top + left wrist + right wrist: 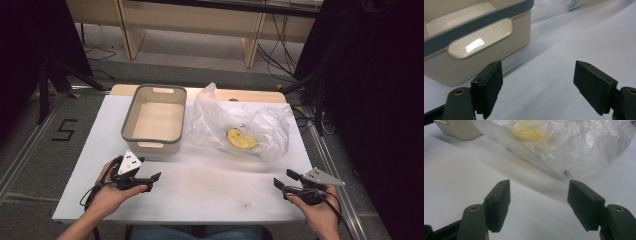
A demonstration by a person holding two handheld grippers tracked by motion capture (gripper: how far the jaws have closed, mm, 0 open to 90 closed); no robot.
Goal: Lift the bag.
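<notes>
Both grippers, left gripper [146, 179] and right gripper [283, 179], are resting with fingers spread before a thin, crinkly, slippery-looking clear plastic bag [260, 127] holding a banana [241, 139], probably best pinched by its loose top edge.

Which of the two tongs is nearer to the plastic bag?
The right tongs: they face the plastic bag, while the left tongs sit by the beige bin.

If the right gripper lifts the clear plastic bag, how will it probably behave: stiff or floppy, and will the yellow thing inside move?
The plastic bag is thin and crumpled, so it will probably be floppy and sag around whichever fold is pinched. The yellow object lies loose inside, so it would likely slide to the lowest point. The film looks smooth and may slip between the jaws of the open right gripper.
</notes>
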